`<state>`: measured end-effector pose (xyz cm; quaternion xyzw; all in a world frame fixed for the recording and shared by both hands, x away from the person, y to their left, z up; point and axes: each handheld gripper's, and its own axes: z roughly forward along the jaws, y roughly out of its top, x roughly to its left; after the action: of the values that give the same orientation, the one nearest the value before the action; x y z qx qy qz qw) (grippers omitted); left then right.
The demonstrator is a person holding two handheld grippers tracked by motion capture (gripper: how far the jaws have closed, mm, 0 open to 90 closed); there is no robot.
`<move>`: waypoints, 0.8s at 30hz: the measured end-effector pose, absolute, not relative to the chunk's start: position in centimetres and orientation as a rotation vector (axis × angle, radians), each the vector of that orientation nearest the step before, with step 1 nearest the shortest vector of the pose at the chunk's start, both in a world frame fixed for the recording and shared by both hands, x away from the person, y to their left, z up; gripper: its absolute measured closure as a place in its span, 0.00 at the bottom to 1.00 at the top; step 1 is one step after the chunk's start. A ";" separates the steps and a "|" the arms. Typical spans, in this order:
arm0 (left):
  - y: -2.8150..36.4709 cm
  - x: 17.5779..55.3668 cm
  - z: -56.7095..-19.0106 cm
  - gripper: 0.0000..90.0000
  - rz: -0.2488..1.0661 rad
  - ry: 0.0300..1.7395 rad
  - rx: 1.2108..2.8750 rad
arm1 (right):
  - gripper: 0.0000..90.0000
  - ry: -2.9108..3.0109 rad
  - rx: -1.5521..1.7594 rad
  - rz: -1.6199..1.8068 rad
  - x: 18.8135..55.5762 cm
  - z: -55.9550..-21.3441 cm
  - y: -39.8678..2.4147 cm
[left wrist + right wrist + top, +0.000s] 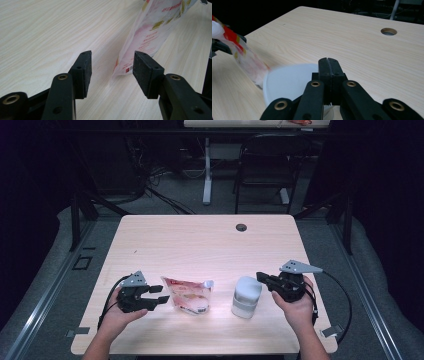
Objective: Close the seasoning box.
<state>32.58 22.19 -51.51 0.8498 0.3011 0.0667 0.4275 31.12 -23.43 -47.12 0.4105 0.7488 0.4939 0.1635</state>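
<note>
A clear pouch with pink and red print and a white spout lies on the wooden table at the front middle. My left gripper rests just left of it, open, its pads apart with the pouch's corner a little beyond them. A white lidded container stands right of the pouch. My right gripper hovers at the container's upper right, jaws shut together with nothing between them; the container's white top lies just under and left of its tips.
A round cable hole sits near the table's far edge. Behind the table stand a black chair and a white desk leg. Cables trail from both grippers off the table's front corners.
</note>
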 end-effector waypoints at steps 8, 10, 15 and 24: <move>22.5 32.7 -51.7 0.55 0.177 0.771 2.107 | 1.00 2.116 1.173 1.361 30.1 -48.0 -23.7; 22.7 32.7 -51.8 0.55 0.180 0.777 2.107 | 1.00 2.111 1.185 1.360 30.0 -48.3 -24.0; 23.0 32.8 -51.9 0.55 0.189 0.795 2.101 | 1.00 2.090 1.194 1.324 29.4 -49.1 -24.6; 23.5 33.0 -52.5 0.55 0.212 0.841 2.083 | 1.00 2.077 1.237 1.229 28.6 -51.1 -26.2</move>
<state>33.01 23.55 -52.48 0.8342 0.3369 0.0847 0.4283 28.61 -26.18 -51.13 0.4457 0.7483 0.4426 0.2132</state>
